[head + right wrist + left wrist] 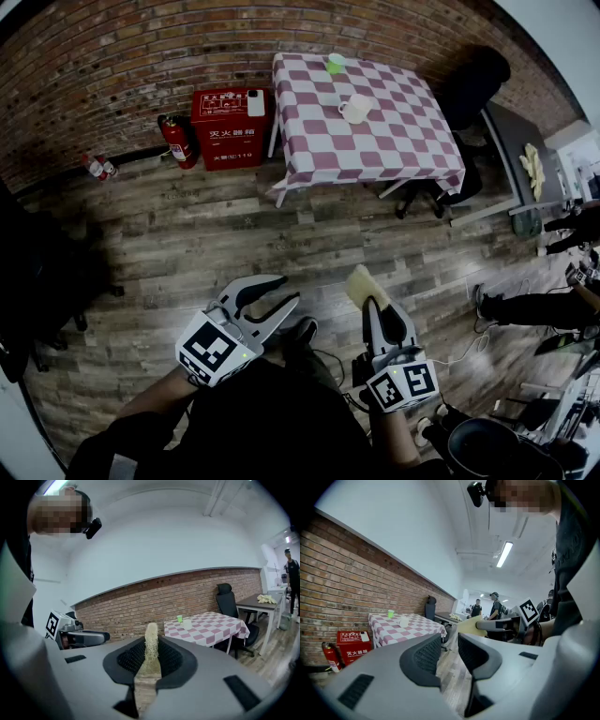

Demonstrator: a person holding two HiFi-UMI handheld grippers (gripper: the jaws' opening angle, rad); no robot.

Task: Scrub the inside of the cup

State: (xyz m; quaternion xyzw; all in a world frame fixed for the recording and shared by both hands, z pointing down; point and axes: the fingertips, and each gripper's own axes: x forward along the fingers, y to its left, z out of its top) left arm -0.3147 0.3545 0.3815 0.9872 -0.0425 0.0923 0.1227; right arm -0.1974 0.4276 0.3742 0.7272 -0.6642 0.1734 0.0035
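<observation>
A white cup (356, 108) stands on the checkered table (394, 150) far ahead of me, with a small green cup (336, 63) behind it. Both also show far off in the left gripper view, the white cup (404, 621) and green cup (390, 613), and in the right gripper view, the white cup (187, 623) and green cup (179, 618). My right gripper (367, 292) is shut on a yellow sponge (361, 284), which sticks out between its jaws (151, 651). My left gripper (274, 298) is open with nothing between its jaws. Both are held close to my body, far from the table.
A red fire-equipment box (230, 127) and an extinguisher (178, 141) stand against the brick wall left of the table. A black office chair (473, 84) and a grey desk (516, 159) sit to the table's right. Wooden floor lies between me and the table. People stand at the far right.
</observation>
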